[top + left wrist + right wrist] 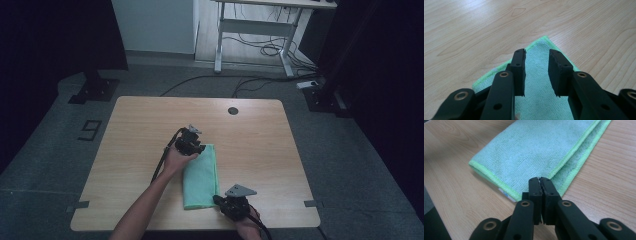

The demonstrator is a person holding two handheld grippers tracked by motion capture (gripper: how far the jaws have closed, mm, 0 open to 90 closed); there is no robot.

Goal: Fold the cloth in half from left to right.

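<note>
A green cloth [201, 177], folded into a long strip, lies flat on the wooden table [145, 120]. My left gripper [194, 146] hovers over the strip's far corner. In the left gripper view its jaws [537, 53] stand open, with the cloth [536, 80] below them and nothing pinched. At the cloth's near right corner, by the table's front edge, sits my right gripper [219, 199]. In the right gripper view its jaws [540, 180] are shut. The hem of the cloth's [536, 147] upper layer runs straight into the tips.
A round cable hole [233, 110] sits near the table's far edge. A small white label [506, 194] sticks out of the cloth's near fold. Beyond the table are a desk frame [260, 30], floor cables and two dark stand bases [92, 90].
</note>
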